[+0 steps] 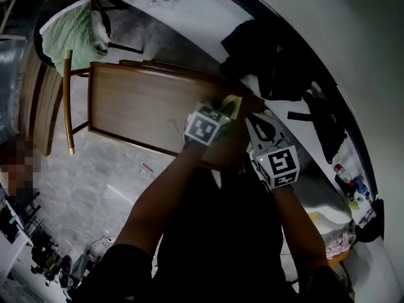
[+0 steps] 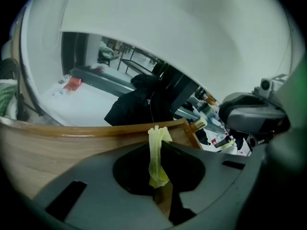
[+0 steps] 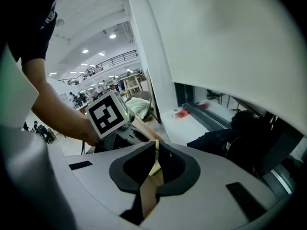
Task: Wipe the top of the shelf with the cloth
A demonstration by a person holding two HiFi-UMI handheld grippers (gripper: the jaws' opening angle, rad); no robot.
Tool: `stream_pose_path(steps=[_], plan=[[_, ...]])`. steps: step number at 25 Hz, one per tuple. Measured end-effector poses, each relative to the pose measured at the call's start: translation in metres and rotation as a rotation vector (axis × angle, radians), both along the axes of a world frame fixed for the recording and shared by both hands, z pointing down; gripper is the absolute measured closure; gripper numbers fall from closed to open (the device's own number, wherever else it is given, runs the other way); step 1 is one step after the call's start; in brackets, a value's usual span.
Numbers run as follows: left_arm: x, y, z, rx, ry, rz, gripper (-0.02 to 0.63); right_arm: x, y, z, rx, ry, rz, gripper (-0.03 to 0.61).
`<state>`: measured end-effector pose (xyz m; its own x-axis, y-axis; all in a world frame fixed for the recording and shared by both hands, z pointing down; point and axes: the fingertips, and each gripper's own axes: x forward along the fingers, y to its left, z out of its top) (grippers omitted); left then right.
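Fingers (image 2: 130,172) of left gripper (image 2: 157,175) and right gripper (image 3: 154,163) pinch cloth (image 2: 156,143) over shelf (image 1: 132,106).

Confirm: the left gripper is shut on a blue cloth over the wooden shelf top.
Not blue: the left gripper view shows the cloth is yellow. The left gripper is shut on it over the wooden shelf top.

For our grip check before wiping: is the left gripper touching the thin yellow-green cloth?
Touching. The left gripper view shows the left gripper with its jaws closed on the yellow-green cloth, pinching it between them.
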<state>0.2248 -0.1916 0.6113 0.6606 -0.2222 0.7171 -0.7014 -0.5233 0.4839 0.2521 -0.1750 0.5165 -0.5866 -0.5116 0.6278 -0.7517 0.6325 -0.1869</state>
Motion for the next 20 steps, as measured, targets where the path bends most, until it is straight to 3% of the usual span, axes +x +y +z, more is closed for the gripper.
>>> stream_pose_path(steps=[8, 13, 20], plan=[[-0.095, -0.014, 0.011, -0.001, -0.021, -0.008, 0.578, -0.081, -0.003, 0.000, -0.011, -0.020, -0.037, 0.548], [-0.153, -0.025, 0.011, -0.004, -0.007, -0.060, 0.578, -0.128, -0.010, 0.001, -0.003, -0.013, -0.067, 0.548], [-0.236, -0.046, 0.017, 0.017, -0.041, -0.117, 0.578, -0.173, -0.022, 0.003, -0.006, -0.006, -0.034, 0.548]])
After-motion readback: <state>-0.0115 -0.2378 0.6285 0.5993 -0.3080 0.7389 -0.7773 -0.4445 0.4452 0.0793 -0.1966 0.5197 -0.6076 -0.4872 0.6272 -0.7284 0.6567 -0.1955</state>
